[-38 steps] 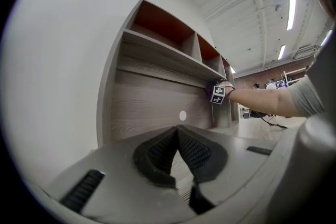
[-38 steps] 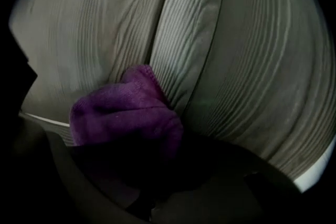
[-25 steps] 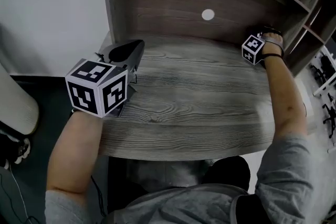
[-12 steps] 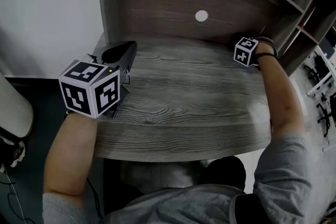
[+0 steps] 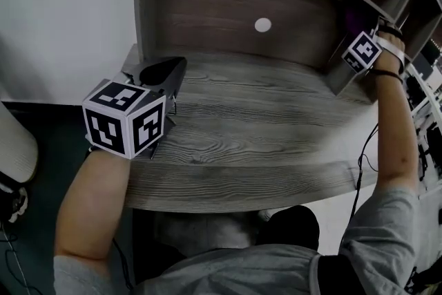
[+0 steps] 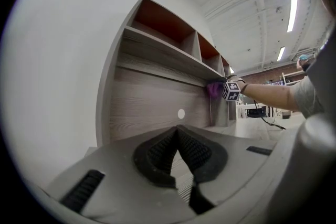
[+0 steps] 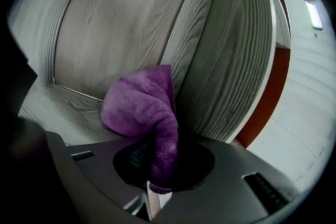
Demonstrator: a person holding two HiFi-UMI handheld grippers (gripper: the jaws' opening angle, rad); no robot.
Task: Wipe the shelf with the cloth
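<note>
left hand-held gripper (image 5: 164, 72) low over bench (image 5: 262, 148) edge; right hand-held gripper (image 5: 360, 46) at shelf divider (image 5: 338, 76), probably on purple cloth (image 5: 352, 18).

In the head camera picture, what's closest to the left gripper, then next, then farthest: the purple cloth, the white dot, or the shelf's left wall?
1. Shelf's left wall, just beside the left gripper, on the left.
2. White dot, middle of the back panel.
3. Purple cloth, far right, in the right gripper.
</note>
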